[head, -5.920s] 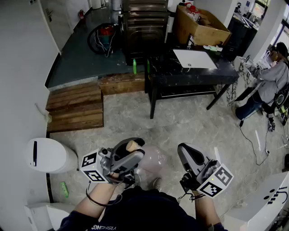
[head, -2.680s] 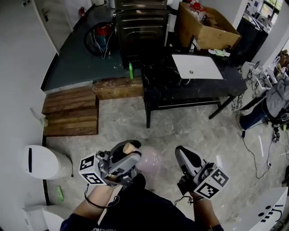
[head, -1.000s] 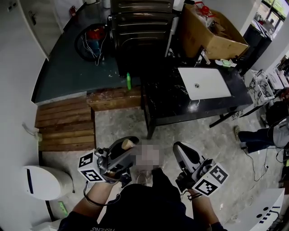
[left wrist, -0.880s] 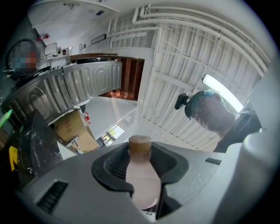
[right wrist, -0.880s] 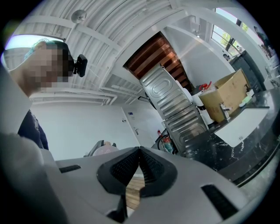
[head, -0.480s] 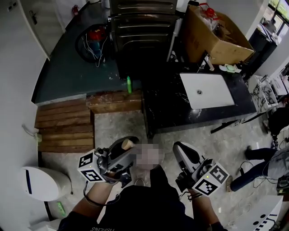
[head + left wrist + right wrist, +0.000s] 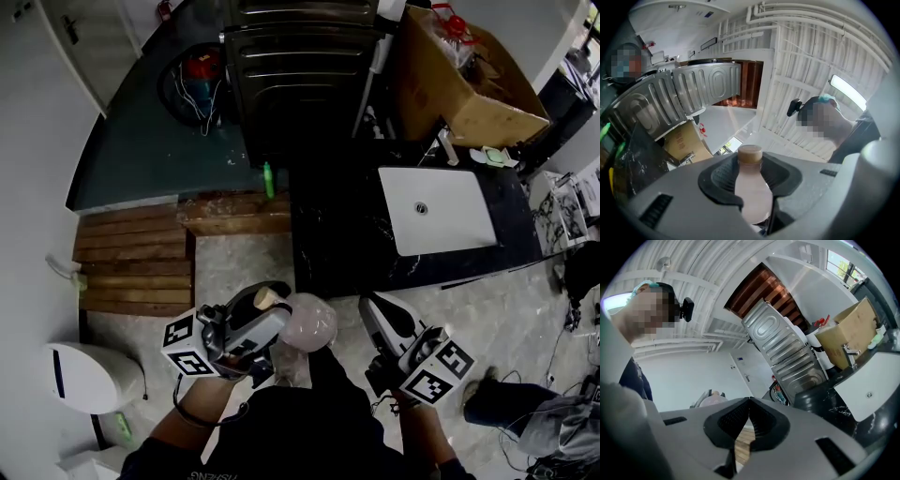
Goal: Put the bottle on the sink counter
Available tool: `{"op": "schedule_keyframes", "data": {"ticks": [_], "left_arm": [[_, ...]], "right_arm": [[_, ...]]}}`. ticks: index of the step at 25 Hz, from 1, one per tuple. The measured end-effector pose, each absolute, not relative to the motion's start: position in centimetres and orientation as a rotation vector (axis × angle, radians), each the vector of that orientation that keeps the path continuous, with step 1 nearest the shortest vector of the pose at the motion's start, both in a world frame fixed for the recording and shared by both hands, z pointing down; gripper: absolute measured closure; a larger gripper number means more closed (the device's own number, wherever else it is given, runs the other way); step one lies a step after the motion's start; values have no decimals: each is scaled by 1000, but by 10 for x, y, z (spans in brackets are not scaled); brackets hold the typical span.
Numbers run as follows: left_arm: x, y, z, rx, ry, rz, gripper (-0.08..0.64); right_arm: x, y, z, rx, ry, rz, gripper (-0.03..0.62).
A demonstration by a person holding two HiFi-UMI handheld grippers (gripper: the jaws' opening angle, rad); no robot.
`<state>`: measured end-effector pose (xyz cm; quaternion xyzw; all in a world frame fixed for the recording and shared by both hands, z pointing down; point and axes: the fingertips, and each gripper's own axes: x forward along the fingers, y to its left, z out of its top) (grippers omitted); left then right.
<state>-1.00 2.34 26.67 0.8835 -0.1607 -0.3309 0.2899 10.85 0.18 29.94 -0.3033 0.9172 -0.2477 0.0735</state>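
Closest in, gripping the bottle (image 7: 751,187) in the left claw (image 7: 264,317), low in front of the body and over the pale stone floor (image 7: 234,272), not yet above the bench. Clamped across the body, jaws spread to its width, cap leading past the tips. Probably held that way to leave the base free for setting down upright. Looks smooth and milky-pale, rounded at the shoulder, narrowing to a flat tan cap; feels likely light and a little slippery against the ribbed black rubber pads.

Beside it, keeping the right claw (image 7: 382,313) closed on nothing, pads meeting tip to tip. Seems simply parked alongside, spare for steadying later.

Just beyond, facing the bench (image 7: 342,234): glossy black stone with white veining, hard and flat. Carries a white rectangular sink (image 7: 436,208) with a small round drain, let in toward the right. Leaves bare dark surface to the left of the basin, the likelier landing spot.

Off to the left, showing rough wooden steps (image 7: 136,272) in planks. Farther back, a ribbed grey metal cabinet (image 7: 300,56) and an open cardboard box (image 7: 473,89), matte brown, against the bench's far edge.
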Motion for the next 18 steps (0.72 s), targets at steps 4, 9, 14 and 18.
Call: {"op": "schedule_keyframes", "data": {"ticks": [4,9,14,18], "left_arm": [[1,-13,271,2346,-453,-883,423],[17,-59,273,2339,-482,-883,423],[27,-101,279,2337,-532,-869,423],[28,-130,285,2327,-593,-863,423]], "right_arm": [[121,-34,303,-898,2761,-764,567],[135,-79,308,-870,2781,-792,566],[145,-121,317,-841,2798,-824,568],[147,-150,327,-811,2818,-852,568]]}}
